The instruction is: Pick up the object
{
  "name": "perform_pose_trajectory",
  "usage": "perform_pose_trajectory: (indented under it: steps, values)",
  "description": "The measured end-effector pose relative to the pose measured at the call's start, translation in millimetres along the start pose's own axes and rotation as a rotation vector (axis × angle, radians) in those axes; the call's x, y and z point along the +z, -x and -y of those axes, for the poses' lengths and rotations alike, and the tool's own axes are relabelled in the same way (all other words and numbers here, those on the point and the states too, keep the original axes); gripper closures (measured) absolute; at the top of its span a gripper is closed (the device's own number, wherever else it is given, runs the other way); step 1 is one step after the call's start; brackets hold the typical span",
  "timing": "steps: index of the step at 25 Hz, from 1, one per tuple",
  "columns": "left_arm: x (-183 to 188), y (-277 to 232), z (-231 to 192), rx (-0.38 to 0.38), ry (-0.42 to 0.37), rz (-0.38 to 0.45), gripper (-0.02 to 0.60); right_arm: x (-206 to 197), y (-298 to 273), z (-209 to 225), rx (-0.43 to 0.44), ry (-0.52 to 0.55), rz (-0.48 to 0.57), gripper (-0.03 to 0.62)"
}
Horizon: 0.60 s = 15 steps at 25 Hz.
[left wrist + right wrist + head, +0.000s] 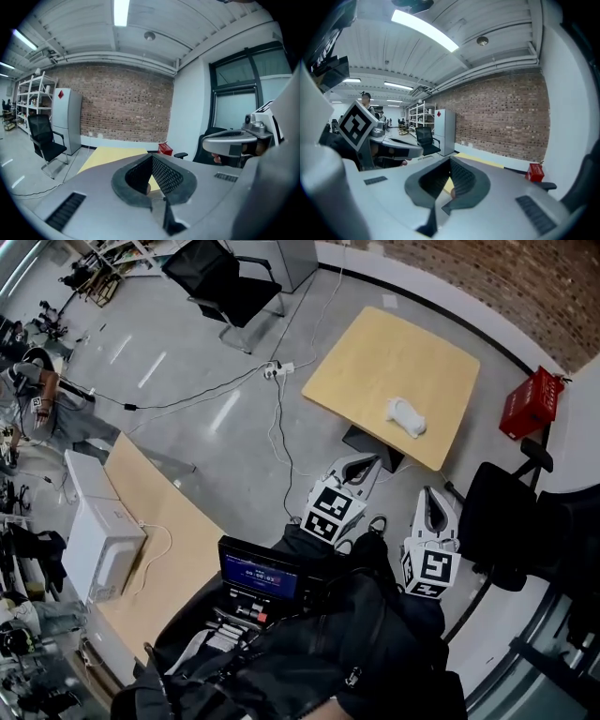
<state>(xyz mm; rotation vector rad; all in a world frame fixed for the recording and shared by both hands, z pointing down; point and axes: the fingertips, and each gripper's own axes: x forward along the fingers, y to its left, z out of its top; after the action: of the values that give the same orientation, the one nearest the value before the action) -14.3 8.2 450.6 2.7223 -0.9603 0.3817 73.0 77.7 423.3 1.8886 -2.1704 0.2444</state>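
Both claws are held close in front of the person's body. The left claw point(361, 465) has its jaws together with nothing between them, and its own view shows the meshed pads point(166, 176) meeting at the tips. The right claw point(434, 498) is closed and empty too, its pads point(461, 180) likewise meeting. Neither touches anything.

Ahead of both claws is a strip of bare floor, then the wooden table point(375, 362). The white thing point(406, 416) to be picked up lies on the table near its closer edge, ahead of the left claw and slightly to its right, well apart from both claws. Beyond the right claw, further right, stands a red box point(530, 401).

The white thing looks like a small crumpled bundle, perhaps cloth, though I cannot tell for certain. I would expect it to be light, soft and unbreakable, giving under the pads rather than slipping. The best grip is probably across its bunched middle, taking plenty of material so that no loose fold pulls free. The jaws must be opened first.
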Motion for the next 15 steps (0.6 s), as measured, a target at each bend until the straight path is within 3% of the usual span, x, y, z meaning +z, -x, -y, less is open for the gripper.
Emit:
perform_pose_trajectory:
  steps: [5, 15]
  values:
    - [14.6, -23.3, -25.6, 0.077, 0.007, -0.002, 0.583, 11.7, -38.3, 7.7, 0.088, 0.039, 0.002, 0.589]
    - [18.8, -88.7, -36.0, 0.109, 0.023, -0.068, 0.583, -9.6, -91.7, 56.8, 0.183, 0.029, -0.094, 0.589]
